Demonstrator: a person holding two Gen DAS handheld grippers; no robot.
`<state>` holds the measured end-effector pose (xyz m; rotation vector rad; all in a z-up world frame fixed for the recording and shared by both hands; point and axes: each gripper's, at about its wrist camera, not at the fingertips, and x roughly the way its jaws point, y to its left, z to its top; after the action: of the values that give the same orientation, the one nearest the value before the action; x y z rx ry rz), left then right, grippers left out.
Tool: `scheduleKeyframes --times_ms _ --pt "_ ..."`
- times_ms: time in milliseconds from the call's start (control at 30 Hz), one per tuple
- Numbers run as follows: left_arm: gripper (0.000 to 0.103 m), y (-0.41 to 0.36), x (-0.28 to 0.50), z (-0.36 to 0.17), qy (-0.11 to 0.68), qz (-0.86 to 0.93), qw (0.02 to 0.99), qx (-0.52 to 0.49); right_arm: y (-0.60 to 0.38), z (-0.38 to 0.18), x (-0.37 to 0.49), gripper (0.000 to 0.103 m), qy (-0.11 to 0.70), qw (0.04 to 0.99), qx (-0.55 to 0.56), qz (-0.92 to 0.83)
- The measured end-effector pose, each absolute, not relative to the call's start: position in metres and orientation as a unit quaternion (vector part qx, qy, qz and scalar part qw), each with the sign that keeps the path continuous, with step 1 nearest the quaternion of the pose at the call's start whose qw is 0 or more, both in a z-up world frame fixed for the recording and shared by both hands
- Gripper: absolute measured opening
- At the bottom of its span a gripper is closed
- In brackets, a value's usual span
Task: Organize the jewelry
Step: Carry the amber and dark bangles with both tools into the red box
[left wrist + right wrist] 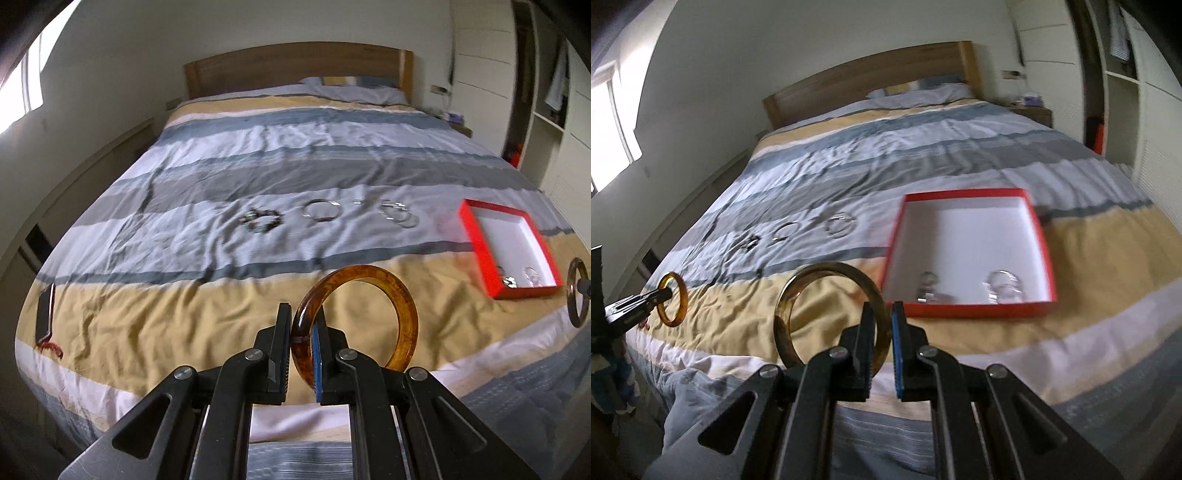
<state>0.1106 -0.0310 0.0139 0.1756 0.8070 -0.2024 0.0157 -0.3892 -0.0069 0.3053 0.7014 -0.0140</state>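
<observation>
My left gripper (303, 325) is shut on an amber bangle (400, 306) and holds it above the bed's near end; it also shows in the right wrist view (681, 295). My right gripper (884, 317) is shut on an olive-brown bangle (820, 269), held just left of the red box (971, 308). The box has a white inside with two silver pieces in its near end; it shows in the left wrist view (476, 243) at the right. On the duvet lie a dark beaded bracelet (262, 219), a silver bangle (321, 210) and several thin silver hoops (399, 216).
The striped duvet (221, 166) covers the whole bed, with a wooden headboard (295, 62) at the far end. A dark flat object with a red cord (46, 317) lies at the bed's near left corner. A nightstand (1032, 110) and white wardrobe (1123, 92) stand on the right.
</observation>
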Motion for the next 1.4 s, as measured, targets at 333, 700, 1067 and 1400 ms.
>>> scheduleKeyframes --times_ms 333,700,1067,1400 --pt "0.010 -0.131 0.126 0.003 0.400 -0.170 0.891 0.129 -0.449 -0.027 0.018 0.008 0.350 0.920 0.166 -0.051" --pt "0.010 -0.265 0.189 -0.028 0.408 -0.245 0.865 0.162 -0.498 -0.051 0.083 0.008 0.381 0.910 0.138 -0.085" --pt "0.010 -0.376 0.248 -0.075 0.393 -0.289 0.844 0.225 -0.534 -0.072 0.170 0.008 0.419 0.898 0.076 -0.114" --pt "0.010 -0.386 0.276 -0.106 0.414 -0.295 0.834 0.215 -0.536 -0.093 0.220 0.008 0.453 0.886 0.006 -0.099"
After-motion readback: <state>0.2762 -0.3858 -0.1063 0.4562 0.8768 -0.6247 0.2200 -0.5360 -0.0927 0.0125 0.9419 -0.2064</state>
